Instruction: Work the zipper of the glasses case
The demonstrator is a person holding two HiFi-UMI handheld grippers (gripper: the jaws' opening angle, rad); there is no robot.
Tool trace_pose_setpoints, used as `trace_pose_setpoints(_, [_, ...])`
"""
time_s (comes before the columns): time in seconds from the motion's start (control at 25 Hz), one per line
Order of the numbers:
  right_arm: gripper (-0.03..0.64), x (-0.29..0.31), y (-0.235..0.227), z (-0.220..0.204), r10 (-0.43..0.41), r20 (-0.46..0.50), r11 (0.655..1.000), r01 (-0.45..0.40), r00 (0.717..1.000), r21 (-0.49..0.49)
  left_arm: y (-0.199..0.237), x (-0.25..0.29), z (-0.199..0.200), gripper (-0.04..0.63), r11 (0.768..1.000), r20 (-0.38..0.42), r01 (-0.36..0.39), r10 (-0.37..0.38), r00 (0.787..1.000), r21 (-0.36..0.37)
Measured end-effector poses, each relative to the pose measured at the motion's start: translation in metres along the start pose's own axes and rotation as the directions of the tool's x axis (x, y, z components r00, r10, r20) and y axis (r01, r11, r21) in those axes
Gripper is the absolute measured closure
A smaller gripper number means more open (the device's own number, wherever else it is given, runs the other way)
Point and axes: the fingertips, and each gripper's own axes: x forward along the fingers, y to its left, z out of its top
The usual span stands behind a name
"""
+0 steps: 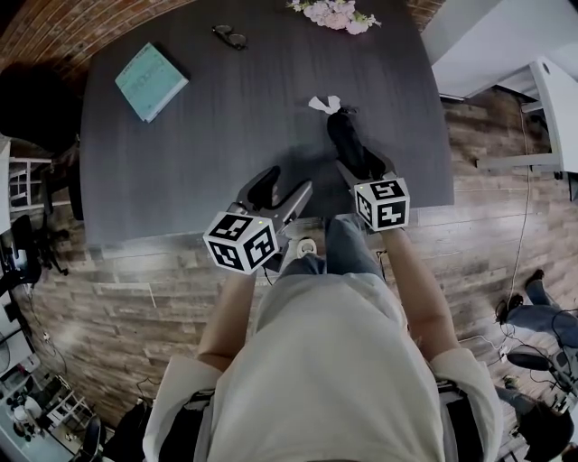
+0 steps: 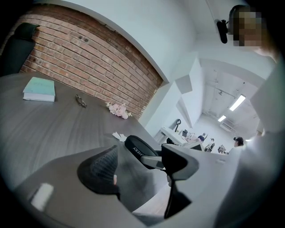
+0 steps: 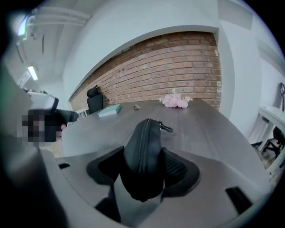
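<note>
The black glasses case (image 3: 143, 149) stands on edge between the pads of my right gripper (image 3: 142, 171), its zipper line facing the camera and the zipper pull (image 3: 165, 128) at its far end. The pads press on both of its sides. In the head view the case (image 1: 347, 137) lies near the table's front right, with the right gripper (image 1: 358, 161) shut on its near end. My left gripper (image 1: 284, 191) is held open at the front edge, left of the case, with nothing between its jaws. The left gripper view shows the case (image 2: 136, 149) beyond the open left gripper (image 2: 142, 167).
On the dark table (image 1: 226, 135) lie a teal book (image 1: 151, 81) at the far left, a pair of glasses (image 1: 229, 36) at the back, pink flowers (image 1: 336, 13) at the far edge and a white paper scrap (image 1: 323, 103) just beyond the case.
</note>
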Motion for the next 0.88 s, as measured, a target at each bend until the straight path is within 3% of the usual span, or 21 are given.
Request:
trace_pose_setpoints(0.16, [0.348,-0.021,0.004,0.009,0.025,0.059,0.998,-0.028,0.998,0.052,-0.011,-0.007,-0.006,0.285,1.000,0.003,0.020,-0.020,1.000,-0.004])
trace_pose_setpoints(0.32, [0.348,-0.052,0.021,0.029,0.103,0.154,0.990,-0.116,0.983,0.079,-0.026,-0.015,-0.003,0.285,0.996,0.041,0.080,-0.079,0.996,-0.029])
trace_pose_setpoints(0.48, [0.348,-0.094,0.057,0.056,0.271,0.273,0.955,-0.294,0.923,0.044,-0.044,-0.030,0.012,0.279,0.972,0.127,0.213,-0.200,0.972,-0.099])
trace_pose_setpoints(0.56, [0.348,-0.119,0.078,0.069,0.372,0.338,0.912,-0.408,0.865,0.038,-0.059,-0.040,0.024,0.243,0.932,0.194,0.324,-0.291,0.937,-0.165])
trace_pose_setpoints(0.64, [0.348,-0.146,0.100,0.084,0.471,0.411,0.844,-0.534,0.781,0.047,-0.075,-0.049,0.036,0.187,0.878,0.250,0.424,-0.369,0.895,-0.223])
trace_pose_setpoints(0.76, [0.348,-0.179,0.128,0.100,0.574,0.507,0.718,-0.693,0.643,0.066,-0.096,-0.061,0.045,0.176,0.820,0.281,0.523,-0.458,0.843,-0.233])
trace_pose_setpoints(0.88, [0.348,-0.202,0.149,0.106,0.623,0.600,0.561,-0.821,0.502,0.104,-0.115,-0.071,0.048,0.176,0.790,0.288,0.581,-0.520,0.804,-0.197])
